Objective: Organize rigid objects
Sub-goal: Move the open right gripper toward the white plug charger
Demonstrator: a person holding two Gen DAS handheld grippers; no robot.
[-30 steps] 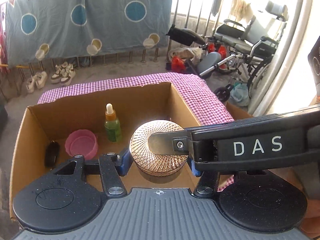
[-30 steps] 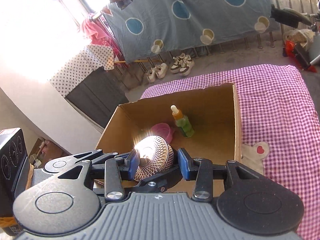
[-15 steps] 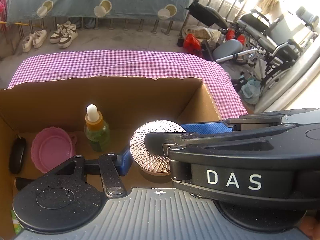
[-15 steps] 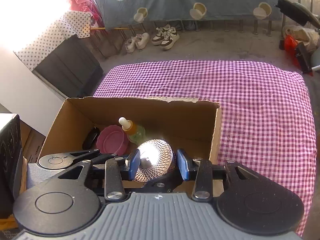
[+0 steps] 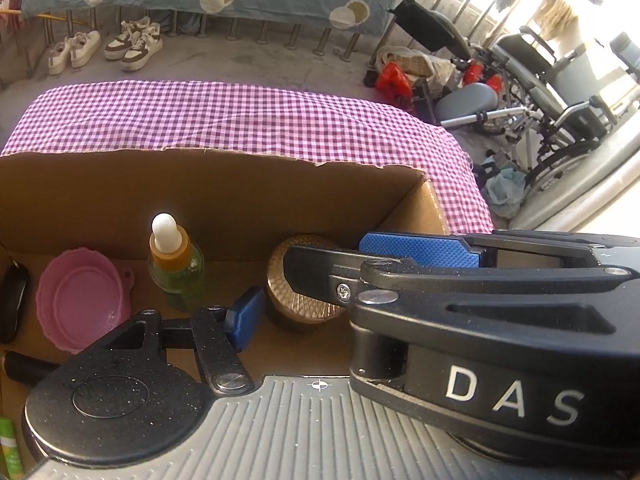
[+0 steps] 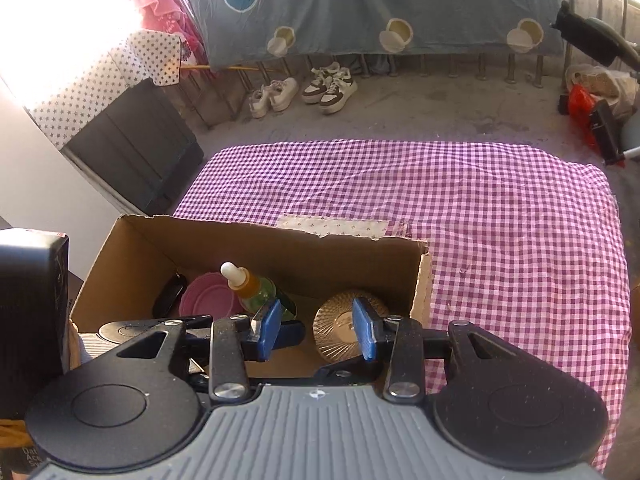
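Observation:
A round gold ribbed tin (image 5: 304, 308) sits low inside the cardboard box (image 5: 240, 156), near its right wall. My left gripper (image 5: 304, 320) straddles the tin and its jaws are opening. Its left pad (image 5: 244, 318) stands just clear of the tin's side, and its right finger is hidden behind the other tool. My right gripper (image 6: 316, 328) hovers over the tin (image 6: 340, 340) with its jaws partly apart and nothing pressed between them. One of its fingers (image 5: 316, 272) crosses above the tin's top.
The box also holds a green dropper bottle (image 5: 176, 272), a pink bowl (image 5: 80, 300) and a small black object (image 5: 12, 300) on the left. Purple checked cloth (image 6: 500, 220) covers the table beyond and right of the box. A black case (image 6: 32, 300) stands at the left.
Both grippers came down into the box with the tin, which went from sunlight into shadow. The left jaws widened off its side. The tin slid right, out from between the right pads.

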